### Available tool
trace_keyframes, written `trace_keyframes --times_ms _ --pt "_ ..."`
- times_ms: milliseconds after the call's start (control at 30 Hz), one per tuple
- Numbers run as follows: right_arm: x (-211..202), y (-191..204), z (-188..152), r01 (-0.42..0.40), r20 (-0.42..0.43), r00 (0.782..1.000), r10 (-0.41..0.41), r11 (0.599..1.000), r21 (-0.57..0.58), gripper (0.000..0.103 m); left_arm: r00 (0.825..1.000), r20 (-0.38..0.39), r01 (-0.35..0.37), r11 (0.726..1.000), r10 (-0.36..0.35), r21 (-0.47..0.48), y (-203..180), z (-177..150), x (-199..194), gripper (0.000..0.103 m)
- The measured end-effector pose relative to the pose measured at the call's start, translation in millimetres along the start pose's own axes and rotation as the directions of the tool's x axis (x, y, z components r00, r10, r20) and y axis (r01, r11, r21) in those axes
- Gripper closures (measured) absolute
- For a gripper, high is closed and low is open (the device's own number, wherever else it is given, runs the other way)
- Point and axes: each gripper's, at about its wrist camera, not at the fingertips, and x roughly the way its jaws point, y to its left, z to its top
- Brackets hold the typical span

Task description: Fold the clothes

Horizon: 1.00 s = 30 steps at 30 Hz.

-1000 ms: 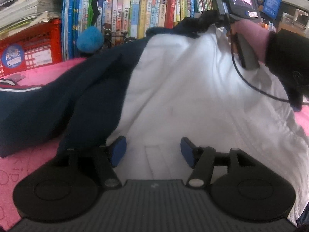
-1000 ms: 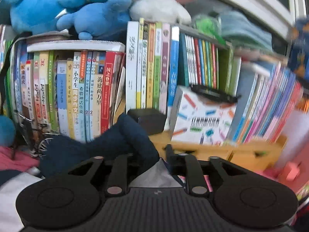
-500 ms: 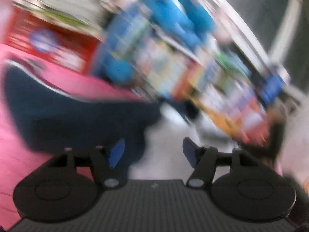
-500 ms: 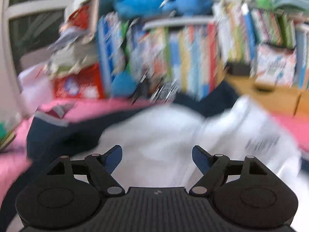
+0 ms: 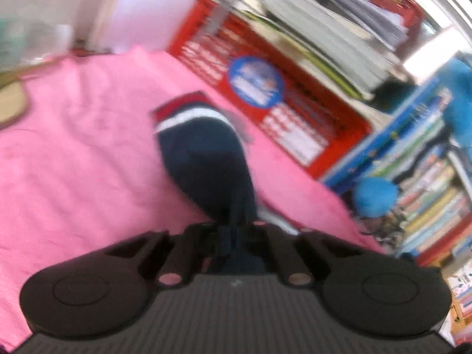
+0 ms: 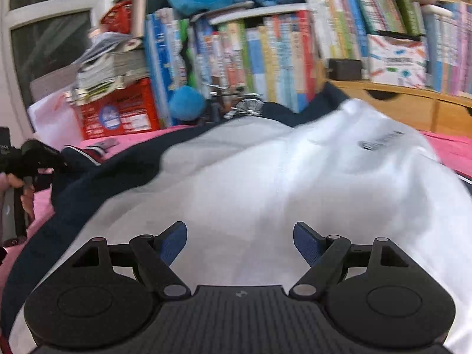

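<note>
The left hand-held gripper [image 5: 233, 230] is closed tight, with a fold of the navy-blue sleeve [image 5: 206, 162] pinched between its fingers. The sleeve, ending in a red-and-white striped cuff [image 5: 188, 112], is stretched away from the gripper across the pink cloth surface [image 5: 73, 147]. The right hand-held gripper [image 6: 240, 242] is held with its jaws spread wide; nothing is gripped between its blue pads [image 6: 174, 243]. It is positioned over the white body panel [image 6: 265, 183] of the navy-and-white garment, which is spread on the pink surface; whether the pads touch the fabric cannot be told. In the right wrist view, the left gripper is seen at the far left edge, held by a hand [image 6: 17, 191]. A red plastic crate [image 5: 280, 103] and rows of upright books [image 6: 265, 59] are located behind the garment.
</note>
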Motion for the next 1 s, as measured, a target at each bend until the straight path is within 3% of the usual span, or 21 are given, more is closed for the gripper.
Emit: trace_keyframes --times_ms 100,133,167,200,233,333,467,533,567,667,767,833,900,967,1000 --pt "-10 -15 -2 0.037 0.022 0.999 -0.038 0.998 0.042 0.024 0.993 0.012 0.114 0.976 -0.118 0.186 -47 -17 -17 0.101" --pt "-14 -20 -2 0.048 0.032 0.998 -0.05 0.997 0.059 0.024 0.987 0.009 0.152 0.951 -0.16 0.269 -65 -25 -24 0.101" --pt "-19 -26 -2 0.056 0.046 0.997 -0.06 0.995 0.084 0.024 0.977 -0.015 0.203 0.903 -0.213 0.378 -86 -39 -31 0.101" --pt "-23 -32 -1 0.062 0.057 0.996 -0.069 0.992 0.111 0.024 0.963 -0.065 0.261 0.833 -0.263 0.488 -106 -59 -39 0.101" --pt "-26 -39 0 0.067 0.066 0.995 -0.077 0.987 0.145 0.024 0.945 -0.123 0.317 0.744 -0.304 0.588 -124 -80 -47 0.1" --pt "-30 -56 1 0.053 0.079 0.994 -0.073 0.973 0.226 0.024 0.904 -0.311 0.417 0.445 -0.294 0.792 -163 -156 -60 0.091" --pt "-34 -57 13 -0.109 0.115 0.99 0.082 0.961 0.255 0.019 0.877 -0.386 0.454 0.231 -0.285 0.861 -170 -213 -84 0.085" --pt "-33 -40 28 -0.186 0.119 0.979 0.167 0.968 0.17 0.011 0.864 -0.421 0.466 0.122 -0.275 0.876 -172 -241 -95 0.085" --pt "-32 -29 35 -0.22 0.115 0.972 0.207 0.968 0.119 0.01 0.868 -0.415 0.457 0.111 -0.271 0.883 -172 -247 -98 0.085" --pt "-26 9 45 -0.314 0.084 0.945 0.315 0.949 -0.023 0.003 0.87 -0.411 0.454 0.116 -0.271 0.884 -170 -248 -99 0.084" --pt "-9 35 46 -0.381 0.004 0.924 0.383 0.921 -0.086 0.004 0.872 -0.408 0.452 0.122 -0.271 0.884 -169 -249 -100 0.08" --pt "2 40 45 -0.405 -0.03 0.914 0.404 0.911 -0.084 0.005 0.876 -0.399 0.44 0.111 -0.27 0.891 -168 -253 -102 0.08" --pt "10 42 44 -0.405 -0.048 0.914 0.403 0.911 -0.077 0.016 0.878 -0.393 0.434 0.106 -0.273 0.895 -168 -256 -104 0.08" --pt "15 38 42 -0.334 -0.06 0.942 0.33 0.941 -0.06 0.064 0.876 -0.396 0.437 0.106 -0.276 0.893 -167 -256 -106 0.08" --pt "19 33 42 -0.291 -0.065 0.955 0.288 0.956 -0.041 0.069 0.87 -0.405 0.447 0.107 -0.281 0.888 -167 -255 -107 0.08"
